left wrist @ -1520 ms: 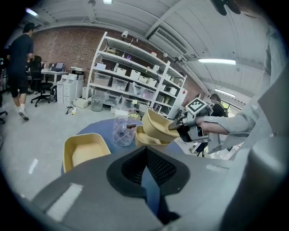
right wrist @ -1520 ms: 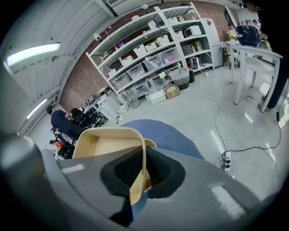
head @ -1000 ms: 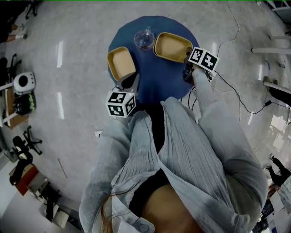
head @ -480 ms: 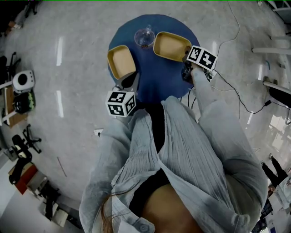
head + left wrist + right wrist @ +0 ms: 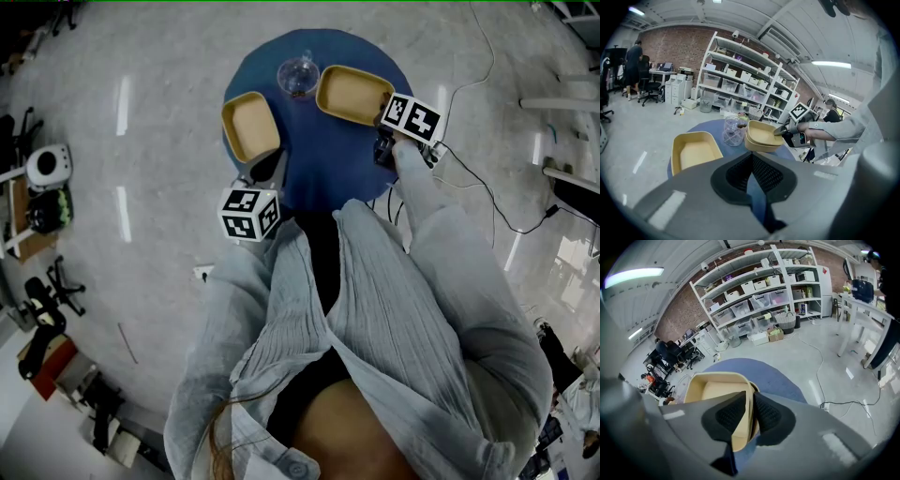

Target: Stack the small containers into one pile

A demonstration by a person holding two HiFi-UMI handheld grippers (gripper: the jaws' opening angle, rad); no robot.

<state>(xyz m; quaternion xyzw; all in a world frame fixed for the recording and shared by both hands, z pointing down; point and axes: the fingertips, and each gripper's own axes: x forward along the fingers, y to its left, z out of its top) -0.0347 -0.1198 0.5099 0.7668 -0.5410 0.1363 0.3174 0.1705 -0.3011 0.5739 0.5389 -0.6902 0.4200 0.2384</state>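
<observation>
On the round blue table's (image 5: 328,164) far right, two nested tan plastic rectangular containers (image 5: 352,94). The right gripper (image 5: 384,120) straddles their right wall, jaws just been easing apart, now slightly parted. Third tan container (image 5: 251,127) left, alone. Left gripper (image 5: 267,169) near it, jaws together, empty.

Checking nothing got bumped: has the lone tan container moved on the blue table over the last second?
No. The lone tan container keeps its spot at the blue table's left edge, beside the glass.
</observation>
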